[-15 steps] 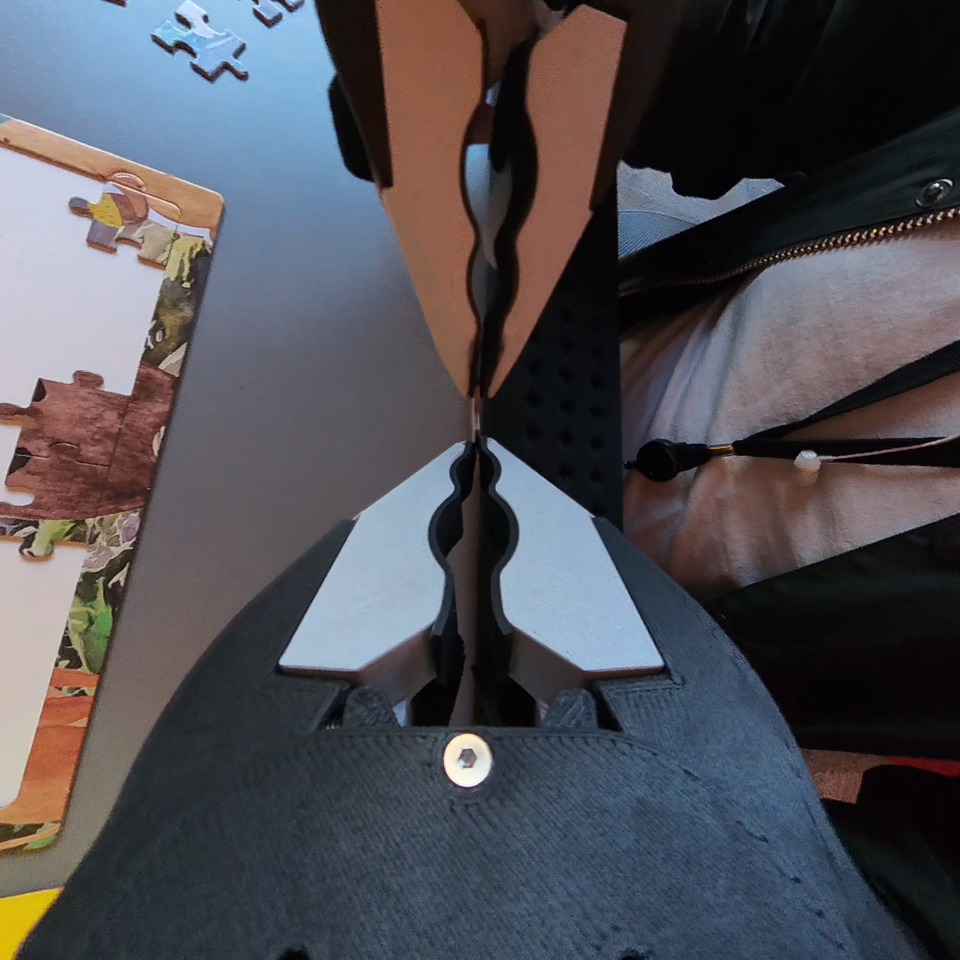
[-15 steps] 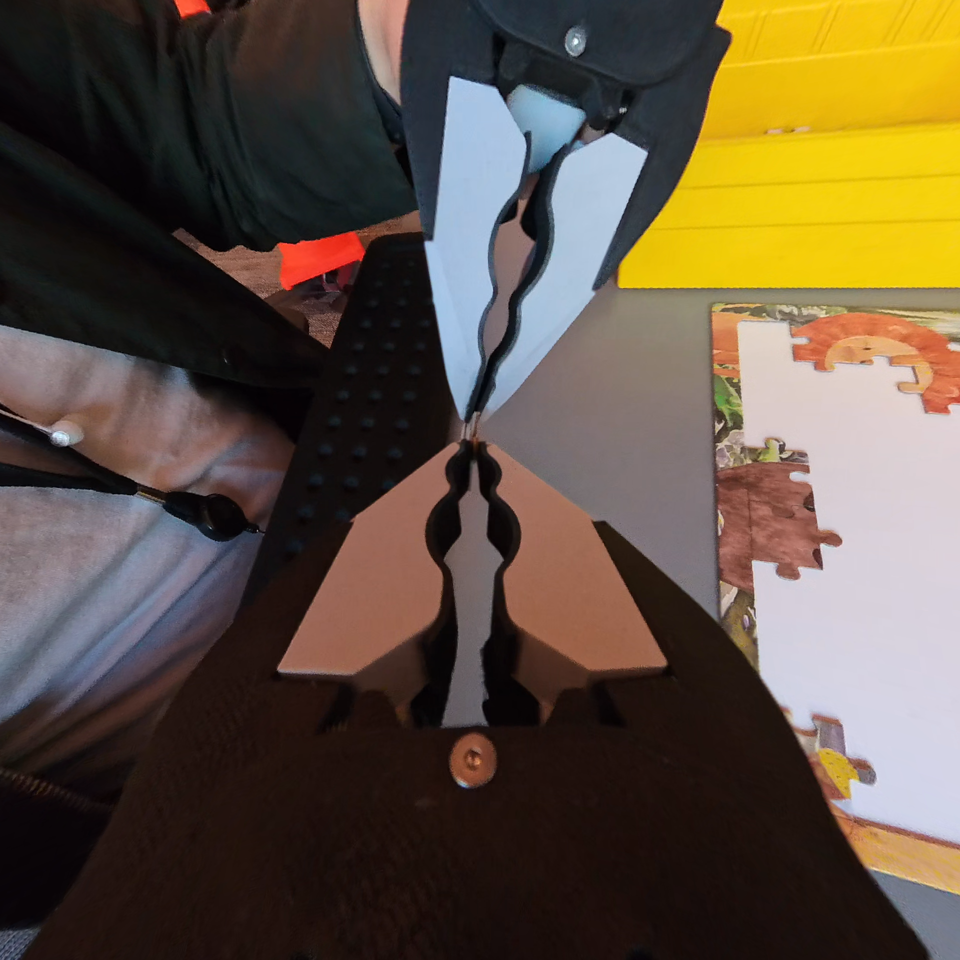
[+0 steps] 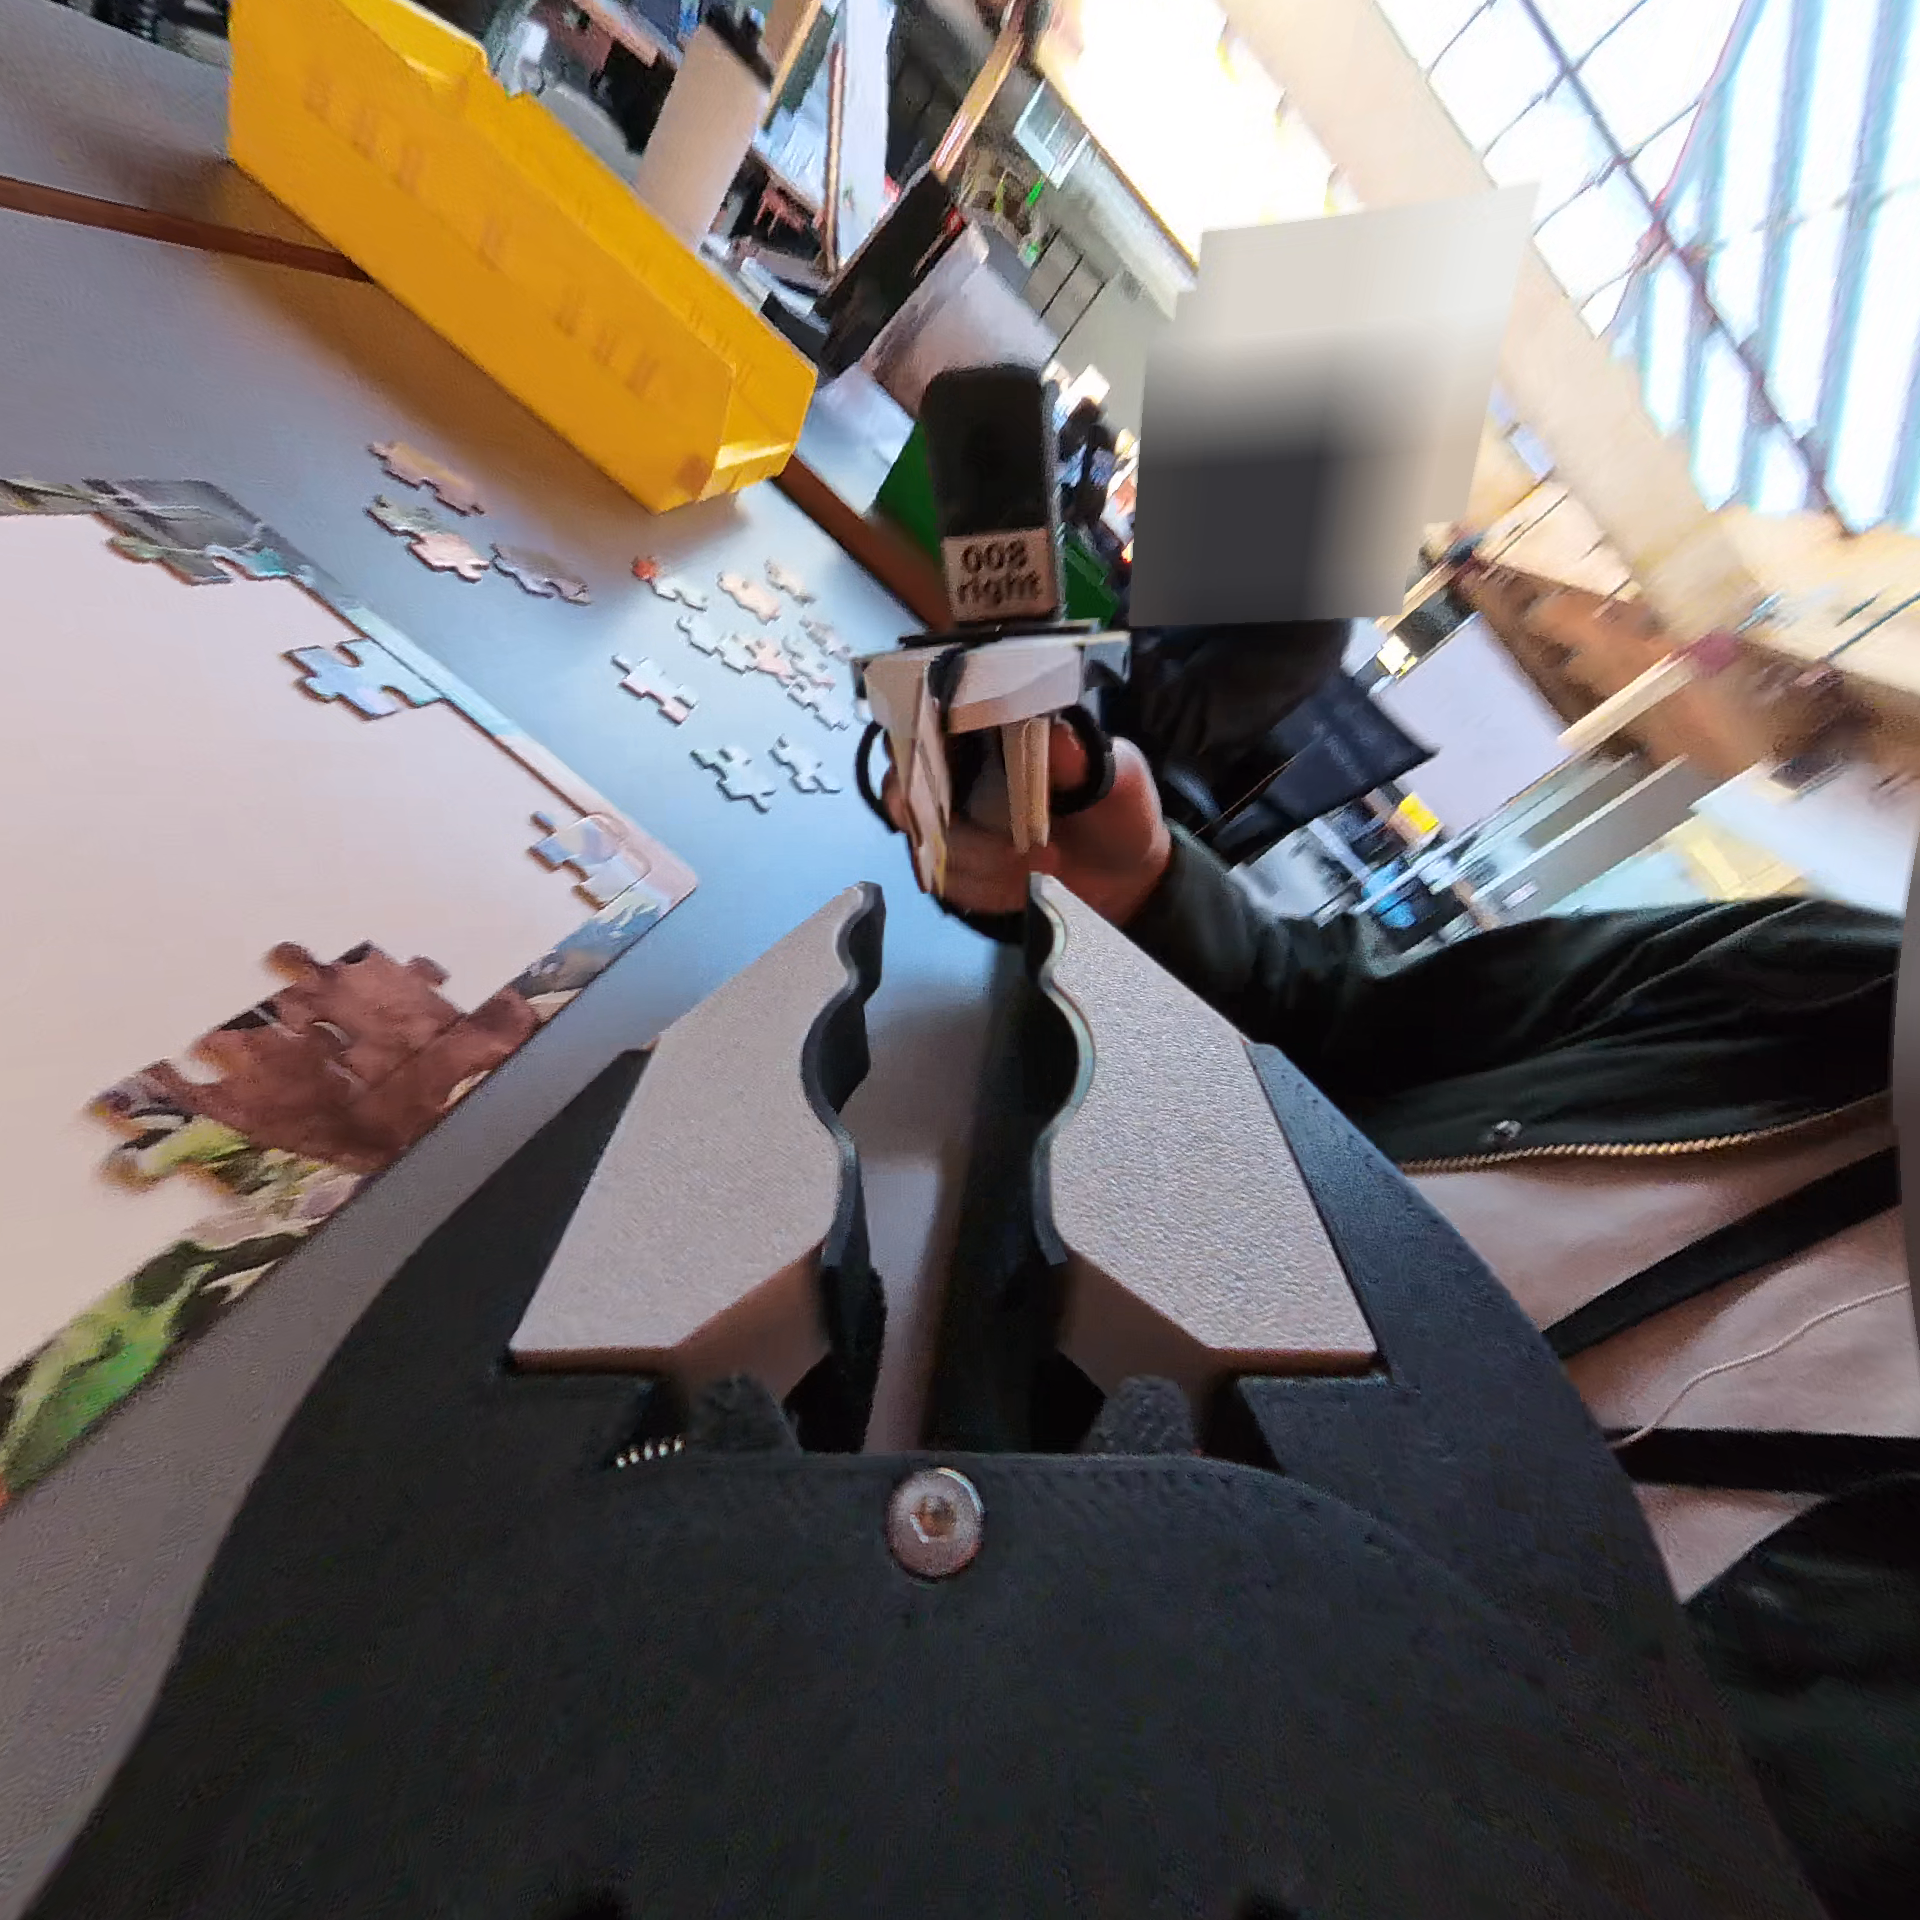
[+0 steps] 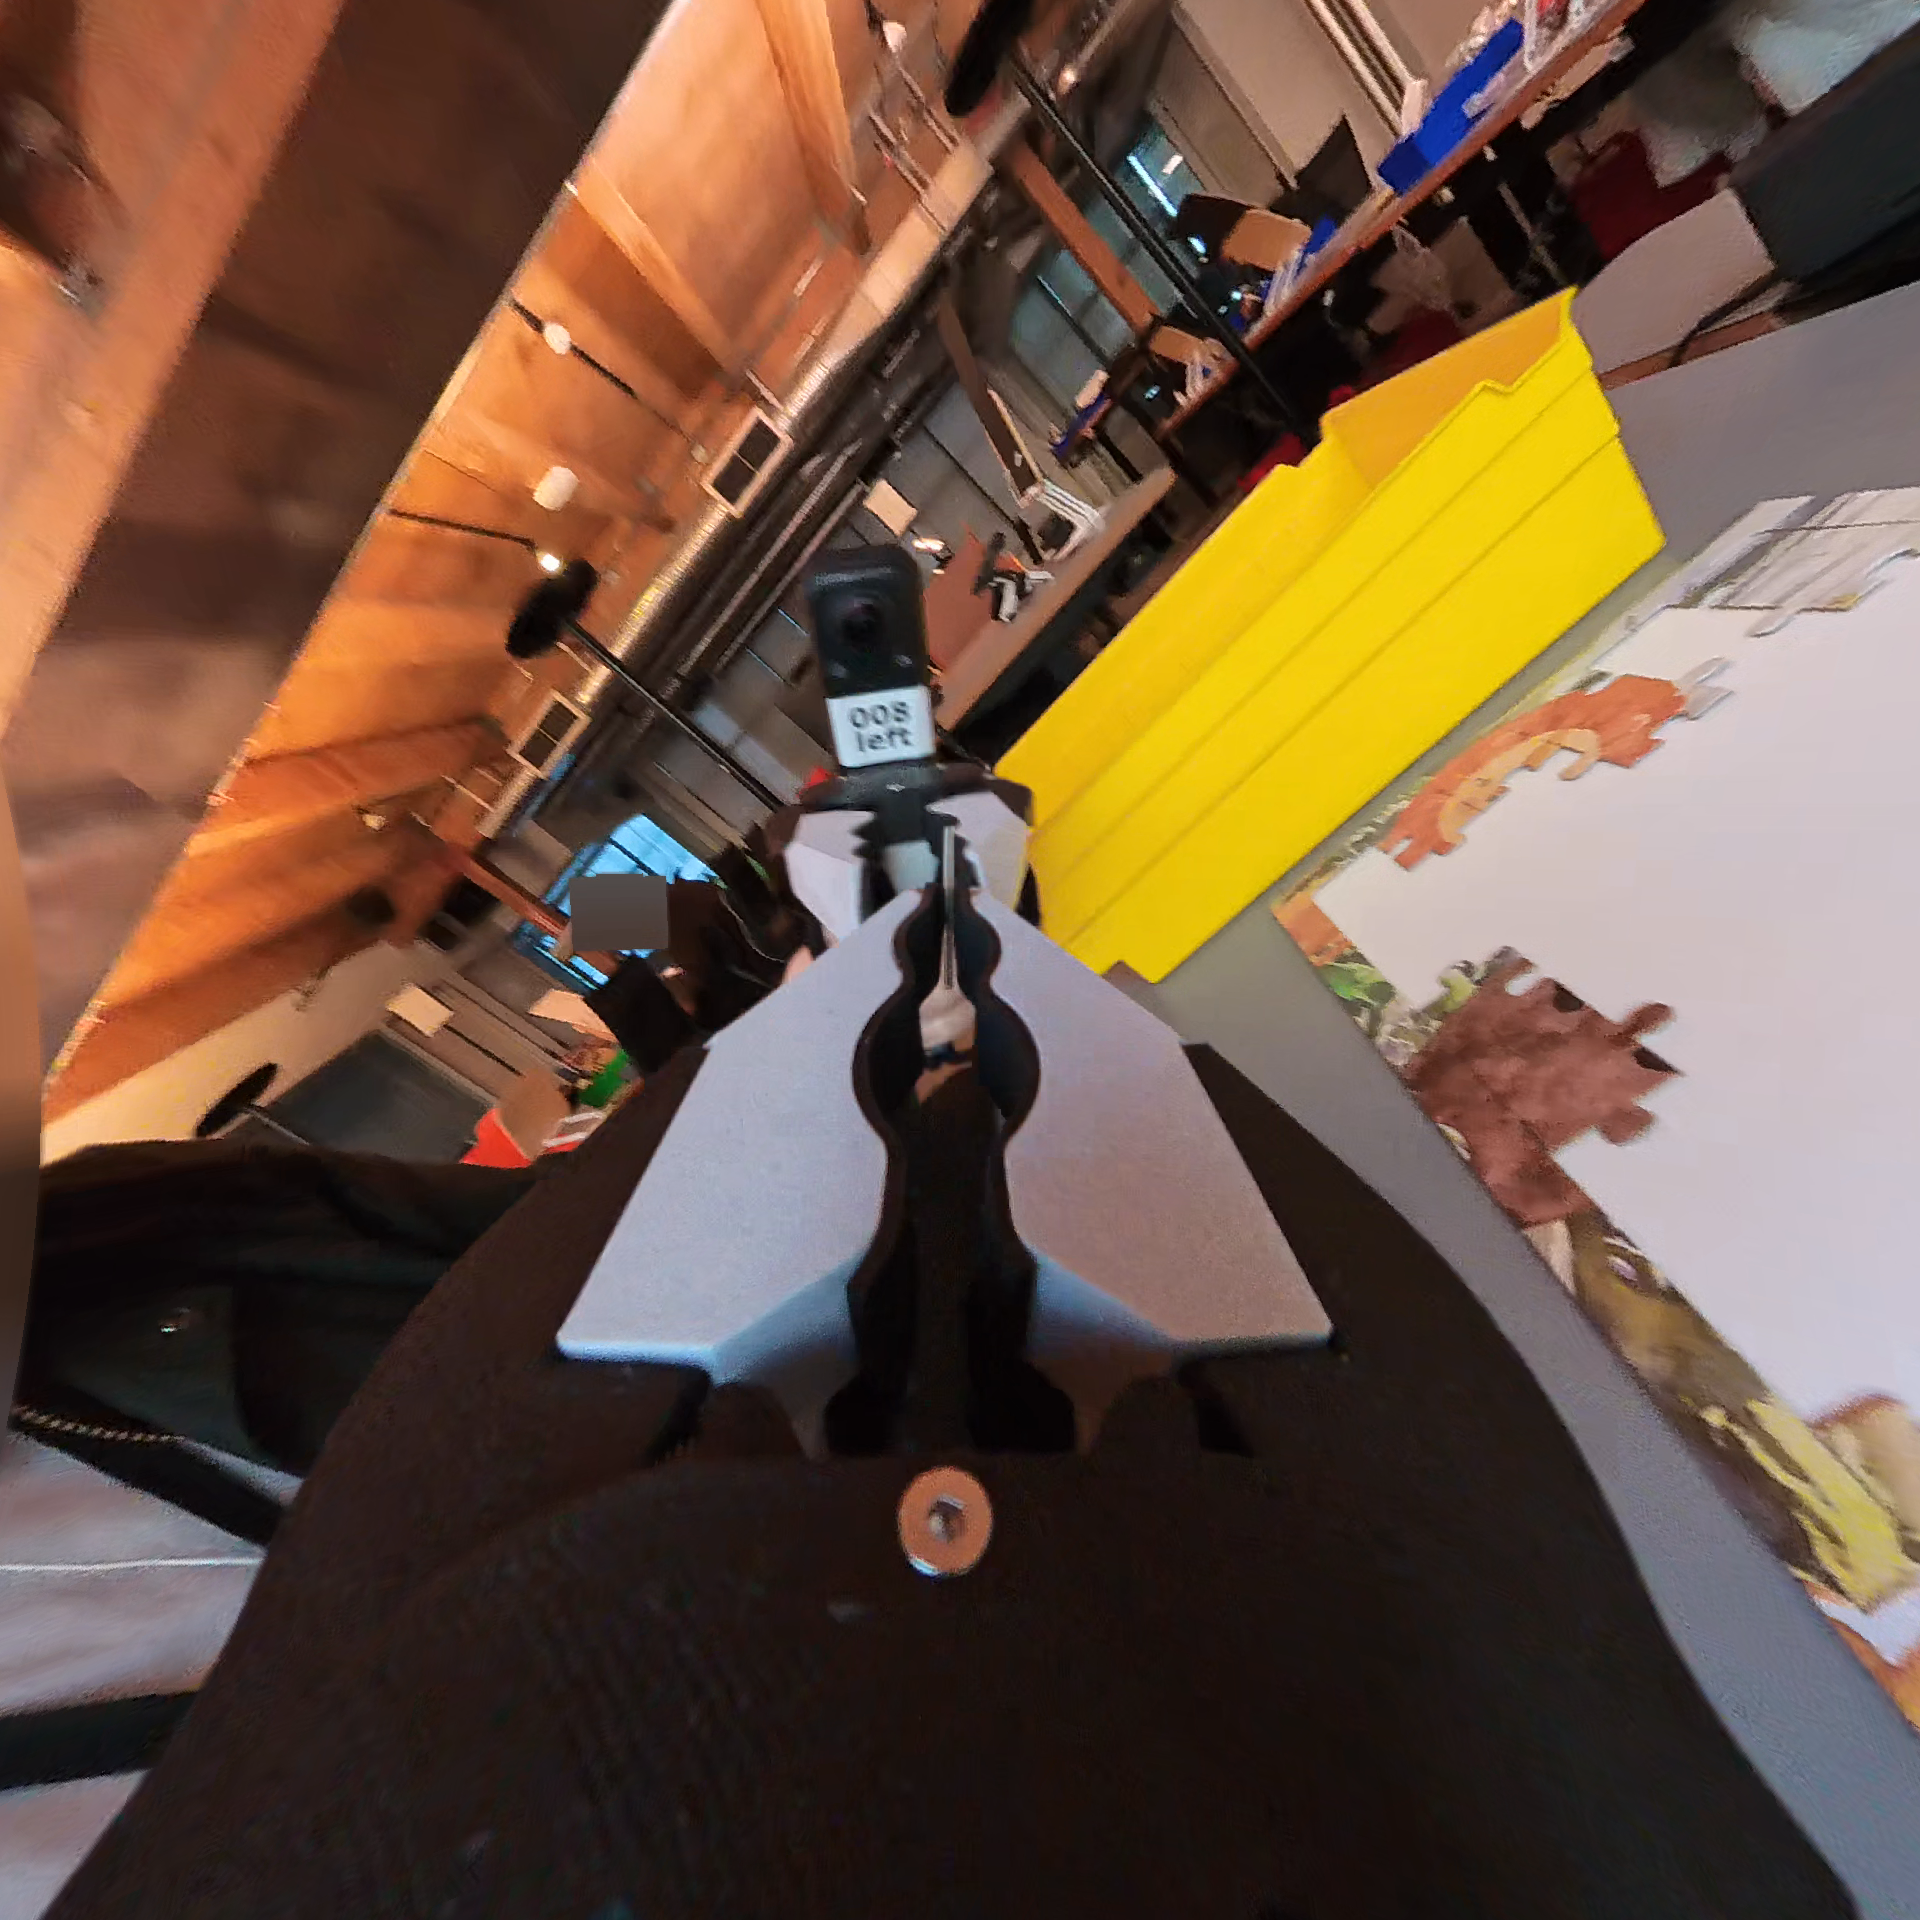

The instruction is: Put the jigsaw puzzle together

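— How far apart are your left fingers?

— My left gripper stands moderately open, with a clear gap from the tips down to the base. The fingers hold nothing and touch nothing; through the gap I see only grey table and a dark sleeve.

— And the right?

— On my right gripper the jaws leave only a narrow slit. A thin grey sliver shows in that slit at the tips. I cannot tell whether it is pinched there or belongs to the other gripper, which faces mine just beyond. A hand is wrapped around the right gripper's handle.

— Where is the puzzle?

— The puzzle board lies flat on the table, off to the side of both grippers and not touching either. Both sets of tips are off the board, beside its near corner. Most of the board is bare white. Brown and green pieces are fitted along the edge nearest my fingers, and a few more sit along its other borders.

— Any loose pieces?

— A scatter of loose pieces lies on the table just past the board's far edge. A yellow bin sits beyond the board, farther than those pieces.
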Available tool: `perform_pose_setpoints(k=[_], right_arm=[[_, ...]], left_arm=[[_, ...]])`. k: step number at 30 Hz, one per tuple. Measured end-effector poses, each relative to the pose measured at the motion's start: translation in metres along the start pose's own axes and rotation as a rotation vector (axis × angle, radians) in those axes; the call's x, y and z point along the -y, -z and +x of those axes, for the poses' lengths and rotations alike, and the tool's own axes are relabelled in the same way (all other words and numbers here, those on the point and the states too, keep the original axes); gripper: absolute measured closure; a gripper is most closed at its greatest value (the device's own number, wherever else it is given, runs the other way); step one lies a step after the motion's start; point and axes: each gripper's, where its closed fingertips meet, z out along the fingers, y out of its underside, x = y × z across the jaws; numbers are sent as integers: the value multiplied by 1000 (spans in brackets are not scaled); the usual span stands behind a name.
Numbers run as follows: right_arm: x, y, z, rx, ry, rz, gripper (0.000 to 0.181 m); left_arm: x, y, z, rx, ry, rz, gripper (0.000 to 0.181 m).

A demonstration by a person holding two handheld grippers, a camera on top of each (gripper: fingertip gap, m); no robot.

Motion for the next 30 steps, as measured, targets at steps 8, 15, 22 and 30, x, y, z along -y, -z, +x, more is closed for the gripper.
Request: perform_pose_setpoints(k=[8,15,22,30], right_arm=[[-5,-3,0,11,17,-11,181],[-27,-4,-2,-220,1030,-391,135],[-60,-6,15,-285,1446,-742,149],[-65,-3,14,-274,1371,-711,150]], left_arm=[[-4,-9,-4,-74,123,36,181],[-26,-7,-11,12,200,-130,181],[-44,-10,-4,-12,243,-235,181],[-50,-10,-7,-4,260,-252,181]])
